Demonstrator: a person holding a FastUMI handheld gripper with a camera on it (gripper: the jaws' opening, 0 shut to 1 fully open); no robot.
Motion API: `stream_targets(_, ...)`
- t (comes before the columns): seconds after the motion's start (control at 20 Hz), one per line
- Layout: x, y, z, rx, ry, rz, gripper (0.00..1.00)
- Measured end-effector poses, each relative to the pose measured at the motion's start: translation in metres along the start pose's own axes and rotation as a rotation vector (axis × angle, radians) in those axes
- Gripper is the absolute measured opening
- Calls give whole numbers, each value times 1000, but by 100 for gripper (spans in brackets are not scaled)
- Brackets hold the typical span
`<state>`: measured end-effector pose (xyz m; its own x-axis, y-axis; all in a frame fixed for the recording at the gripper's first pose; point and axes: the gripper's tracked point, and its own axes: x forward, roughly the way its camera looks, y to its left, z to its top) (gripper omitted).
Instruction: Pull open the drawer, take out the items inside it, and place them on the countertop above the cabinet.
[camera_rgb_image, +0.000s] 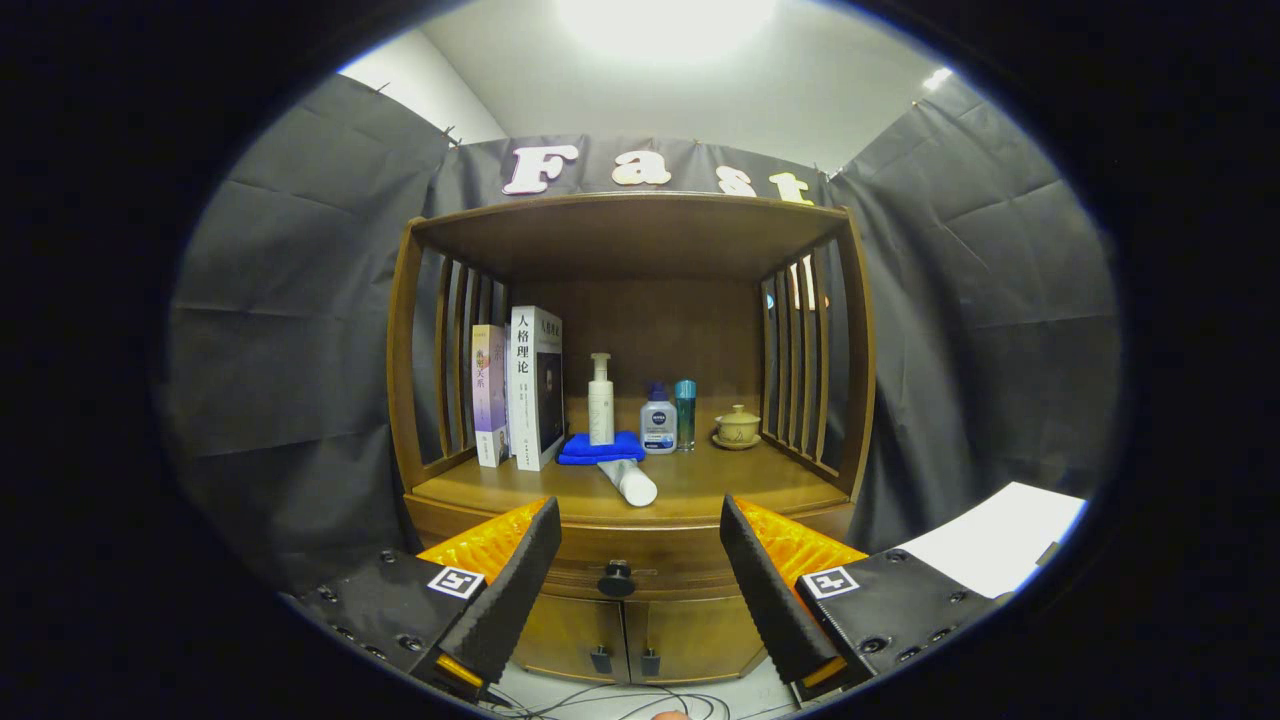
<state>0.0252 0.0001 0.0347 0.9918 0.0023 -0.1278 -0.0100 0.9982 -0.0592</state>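
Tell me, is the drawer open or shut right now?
Shut. The drawer front sits flush with the cabinet edge, its dark knob untouched. The tongs are open, fingers either side of the knob, short of it.

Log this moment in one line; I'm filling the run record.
tongs: open, apart | drawer knob: between them, untouched | drawer: shut

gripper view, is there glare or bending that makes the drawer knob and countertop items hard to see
In the gripper view a ceiling light blows out to white above the cabinet; the fisheye bows the cabinet posts and countertop edge; the shelf interior sits in dim shade, yet the bottles and books stay readable; the drawer knob is sharp, between the open jaws of the gripper.
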Motion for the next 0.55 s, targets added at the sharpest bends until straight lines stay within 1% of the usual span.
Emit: stream_targets(0.55,-5,7,-1,-2,8,17,99)
